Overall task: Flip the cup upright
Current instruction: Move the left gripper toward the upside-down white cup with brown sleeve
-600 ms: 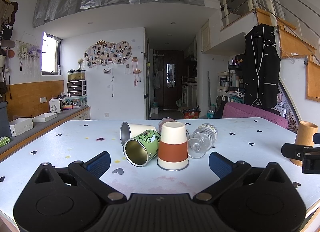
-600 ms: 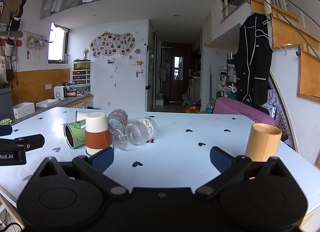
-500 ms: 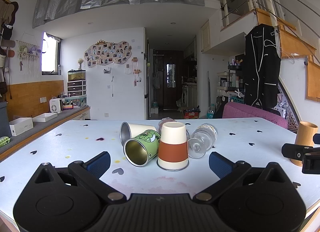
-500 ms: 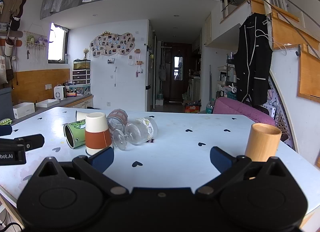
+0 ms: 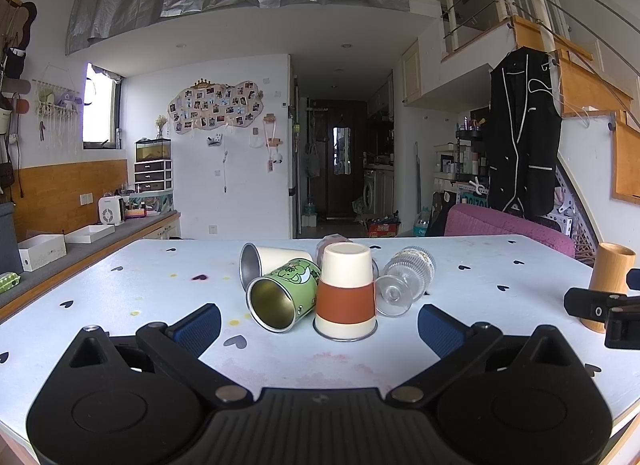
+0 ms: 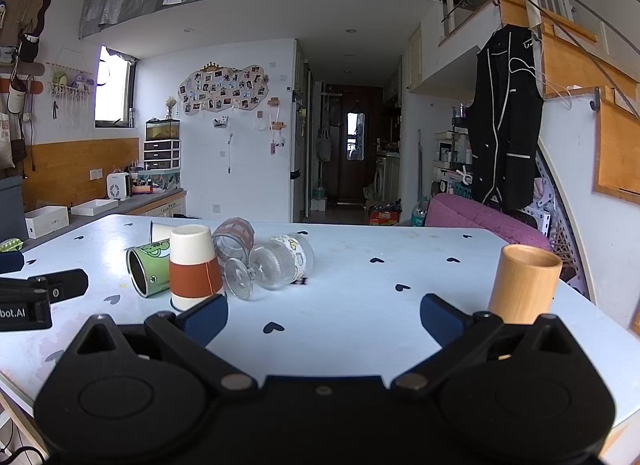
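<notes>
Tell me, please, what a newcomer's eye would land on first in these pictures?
Probably the huddle of tipped cups mid-table: an upside-down cream and rust paper cup, a green cartoon cup on its side beside it, and a toppled clear goblet. A wooden cup stands upright alone at the right.

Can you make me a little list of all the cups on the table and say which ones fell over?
paper cup: upside down, white with a brown band
green cup: on its side
white cup: on its side, behind the green one
stemmed glass: on its side
pinkish glass: tipped over, at the back
wooden cup: upright, standing apart
left gripper: open, empty
right gripper: open, empty
</notes>
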`<state>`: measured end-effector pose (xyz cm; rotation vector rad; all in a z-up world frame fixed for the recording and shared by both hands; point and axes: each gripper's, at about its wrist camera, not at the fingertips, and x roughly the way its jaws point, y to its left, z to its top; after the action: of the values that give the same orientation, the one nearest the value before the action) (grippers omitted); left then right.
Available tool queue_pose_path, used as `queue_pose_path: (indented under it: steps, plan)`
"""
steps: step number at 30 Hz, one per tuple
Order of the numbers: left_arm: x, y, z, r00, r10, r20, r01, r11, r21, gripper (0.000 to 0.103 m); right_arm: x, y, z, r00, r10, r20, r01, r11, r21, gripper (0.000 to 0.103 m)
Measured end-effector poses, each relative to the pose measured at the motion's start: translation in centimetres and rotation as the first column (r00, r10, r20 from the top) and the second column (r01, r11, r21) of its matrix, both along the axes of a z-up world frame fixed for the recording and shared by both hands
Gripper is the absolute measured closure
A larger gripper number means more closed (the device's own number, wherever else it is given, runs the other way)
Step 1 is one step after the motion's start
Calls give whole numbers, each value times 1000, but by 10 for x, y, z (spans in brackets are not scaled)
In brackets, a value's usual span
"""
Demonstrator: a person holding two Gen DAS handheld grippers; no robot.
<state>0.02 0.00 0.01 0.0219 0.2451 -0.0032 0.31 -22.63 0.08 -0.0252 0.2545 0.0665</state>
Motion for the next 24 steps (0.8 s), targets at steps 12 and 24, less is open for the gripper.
queue_pose_path:
  steps: [12, 24]
  plan:
    - [0, 0, 0, 1000, -1, 0, 1, 1000, 0, 0, 0, 0, 0, 1000, -1, -1, 1, 1000, 3, 0]
    - [-1, -4, -2, 1000, -4, 0, 4, 1000, -11, 0, 0, -2, -1, 1000, -2, -2, 2, 1000, 5, 0]
